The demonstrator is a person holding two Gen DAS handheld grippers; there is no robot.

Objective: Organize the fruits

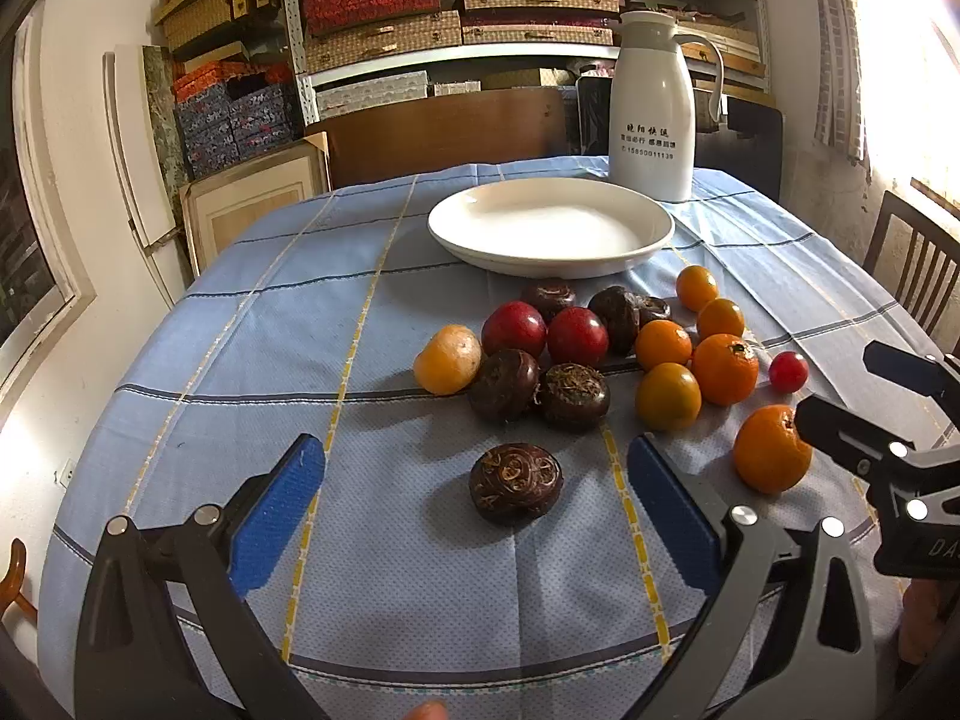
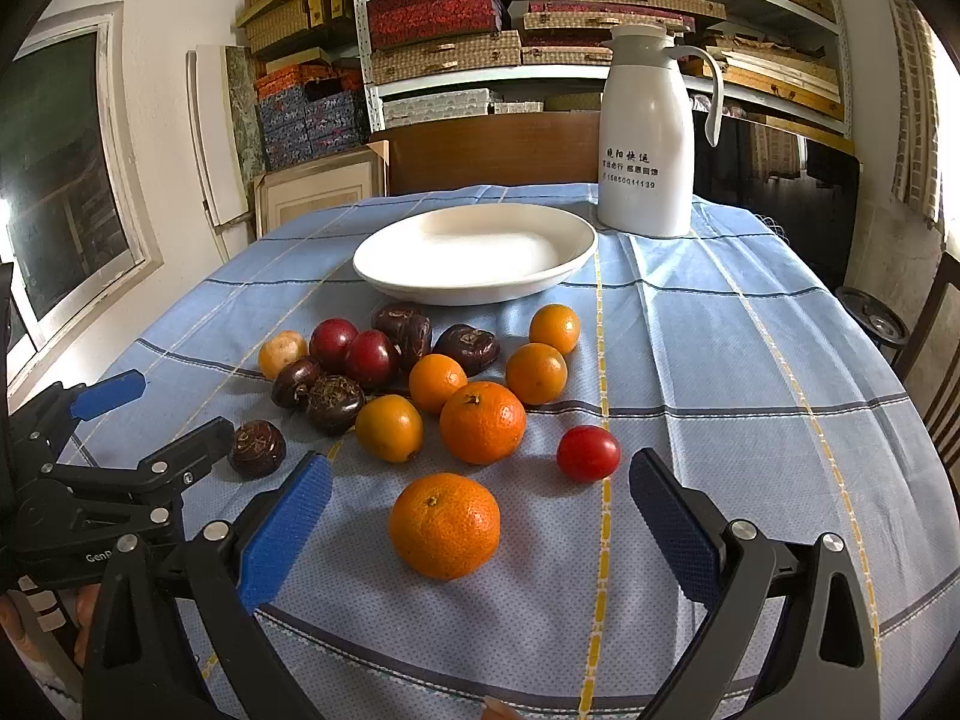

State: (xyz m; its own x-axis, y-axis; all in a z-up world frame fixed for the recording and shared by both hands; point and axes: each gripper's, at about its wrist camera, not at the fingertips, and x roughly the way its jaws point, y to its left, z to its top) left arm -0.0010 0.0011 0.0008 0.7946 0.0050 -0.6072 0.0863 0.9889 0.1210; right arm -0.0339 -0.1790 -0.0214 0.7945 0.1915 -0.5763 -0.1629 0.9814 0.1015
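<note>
- On the blue checked tablecloth we have all the fruit loose in a cluster just near of the white plate, which holds nothing yet; a white jug stands beyond it at the far right.
- Our left gripper stands with its blue pads wide apart and nothing between them touched; a dark water chestnut lies on the cloth squarely between them, apart from the others.
- Our right gripper is likewise spread wide and empty, with the nearest orange lying between its pads and a small red fruit just beyond, to the right.
- We judge the step in hand to be the first pick-ups, so we lower each tool until its pads flank the widest part of the fruit before closing.
- We squeeze gently: the orange looks soft-skinned and round, and likely to roll if one pad arrives first.
- We keep the two tools well apart, since each already shows at the edge of the other's view.
- We carry each piece over the cluster, not through it, and set like fruit together on the plate.
</note>
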